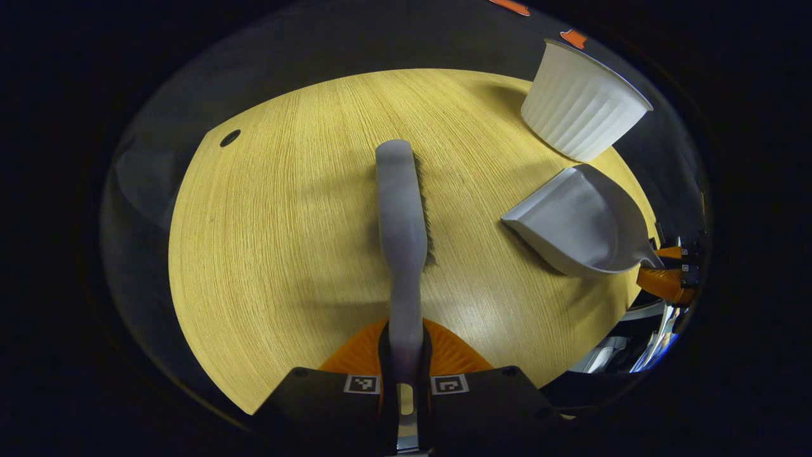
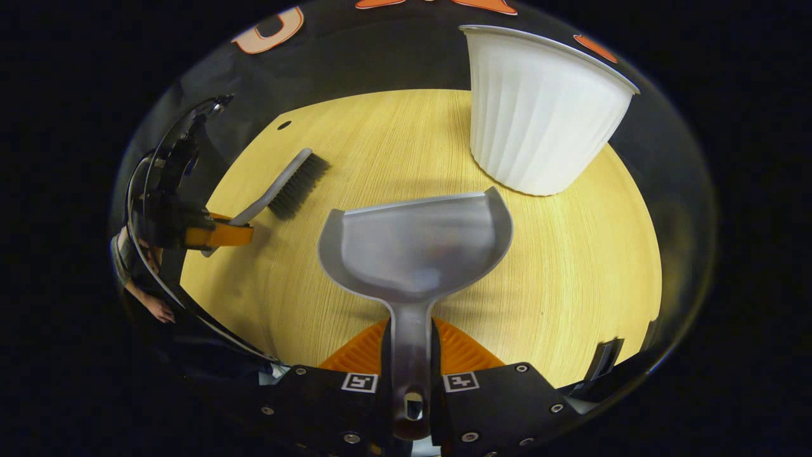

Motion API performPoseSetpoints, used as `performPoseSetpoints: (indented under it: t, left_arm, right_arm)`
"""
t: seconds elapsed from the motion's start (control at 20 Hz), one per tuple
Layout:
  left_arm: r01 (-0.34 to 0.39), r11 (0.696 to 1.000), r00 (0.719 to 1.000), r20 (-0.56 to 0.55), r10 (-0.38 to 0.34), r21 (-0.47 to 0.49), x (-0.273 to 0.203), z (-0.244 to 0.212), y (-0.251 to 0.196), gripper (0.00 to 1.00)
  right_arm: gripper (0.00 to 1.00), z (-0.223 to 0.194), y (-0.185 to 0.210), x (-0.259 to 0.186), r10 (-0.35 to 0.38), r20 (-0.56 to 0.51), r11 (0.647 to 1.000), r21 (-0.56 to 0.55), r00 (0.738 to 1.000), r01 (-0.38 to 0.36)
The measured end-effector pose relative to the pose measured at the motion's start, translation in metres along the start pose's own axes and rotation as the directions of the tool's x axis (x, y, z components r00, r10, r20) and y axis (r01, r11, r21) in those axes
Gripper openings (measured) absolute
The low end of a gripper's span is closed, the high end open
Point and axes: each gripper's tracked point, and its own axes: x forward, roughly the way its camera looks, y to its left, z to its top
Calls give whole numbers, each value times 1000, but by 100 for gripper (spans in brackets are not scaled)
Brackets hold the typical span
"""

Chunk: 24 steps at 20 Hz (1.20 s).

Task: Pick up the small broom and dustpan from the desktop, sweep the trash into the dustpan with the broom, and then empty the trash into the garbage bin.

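Left gripper (image 1: 406, 355) is clamping the broom (image 1: 401, 209) handle, right gripper (image 2: 411, 358) is gripping the dustpan (image 2: 415, 247) handle, both near the white bin (image 2: 539, 108).

Setting: a staged recording booth, not a lived-in room. A light wood-grain bench (image 2: 571, 266) with a cable hole (image 1: 229, 138) stands against a black cloth wall (image 2: 393, 57). Household props on it: a white ribbed bin (image 2: 539, 114), a grey dustpan (image 2: 415, 247), a small broom (image 2: 288, 184).

Left hand-held gripper (image 1: 405, 355) and right hand-held gripper (image 2: 411, 358) each clamped on a handle.
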Motion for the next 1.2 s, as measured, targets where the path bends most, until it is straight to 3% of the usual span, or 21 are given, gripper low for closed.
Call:
performPoseSetpoints:
  t: [0.45,0.5,0.55,0.8,0.85,0.9,0.95,1.0,1.05,1.1,1.15,1.2]
  left_arm:
    - [-42,998,999,4,42,46,2,-17,-13,16]
    - [-39,998,999,0,39,44,4,-19,-14,16]
    - [-38,998,999,2,38,44,4,-19,-14,18]
    - [-32,999,999,7,31,42,8,-22,-20,27]
    - [-26,999,1000,12,26,45,8,-21,-22,26]
    - [-24,998,1000,17,23,51,8,-19,-23,28]
    - [-22,998,1000,19,21,55,7,-19,-25,31]
    - [-22,998,1000,21,21,58,5,-19,-25,30]
    - [-20,998,999,28,18,61,4,-16,-26,32]
    - [-15,998,999,29,13,66,2,-16,-27,45]
    - [-9,998,1000,26,7,70,1,-17,-29,57]
    - [-6,997,999,32,4,75,2,-16,-30,70]
  right_arm:
    - [26,-1,2,17,-3,18,1000,17,1000,2]
    - [22,-1,1,17,-5,16,1000,15,1000,5]
    - [28,-3,1,18,-6,17,1000,12,1000,6]
    - [35,-2,1,16,-7,24,1000,14,1000,7]
    - [35,0,2,16,-8,24,1000,15,1000,7]
    - [27,0,2,17,-9,23,1000,16,1000,9]
    - [35,0,2,18,-10,21,1000,17,1000,10]
    - [36,0,1,18,-12,21,1000,18,1000,12]
    - [36,0,1,18,-11,22,1000,21,1000,11]
    - [38,0,2,16,-11,25,1000,24,1000,11]
    - [46,1,1,15,-13,29,1000,24,999,13]
    - [40,1,1,14,-15,34,1000,23,999,14]
